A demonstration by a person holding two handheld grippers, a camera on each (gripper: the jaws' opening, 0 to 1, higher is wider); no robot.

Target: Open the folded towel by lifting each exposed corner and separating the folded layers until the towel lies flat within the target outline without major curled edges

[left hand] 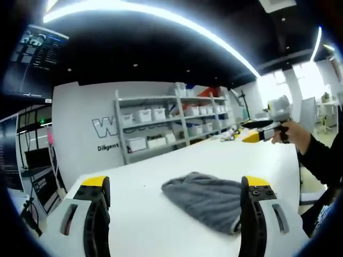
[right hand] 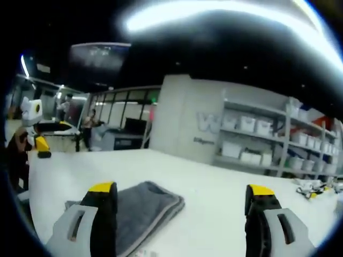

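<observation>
Grey terry cloth is seen in the left gripper view: the towel (left hand: 206, 199) lies bunched and folded on the white table (left hand: 161, 225), just ahead of the left gripper (left hand: 176, 187), nearer its right-hand jaw. The jaws are spread wide and nothing is held between them. The right gripper (left hand: 256, 134) is seen in the upper right of this view, held in a hand (left hand: 284, 135) well above the table; how far it is opened cannot be told here.

In the right gripper view, the towel (right hand: 140, 210) is seen stacked in at least 2 layers, partly behind the left-hand jaw. The right gripper (right hand: 181, 194) is spread wide and empty. The left gripper (right hand: 36, 136) is seen at the far left, raised.

No target outline can be made out. No corner is gripped and no layer is separated, so the whole unfolding is judged to be left.
</observation>
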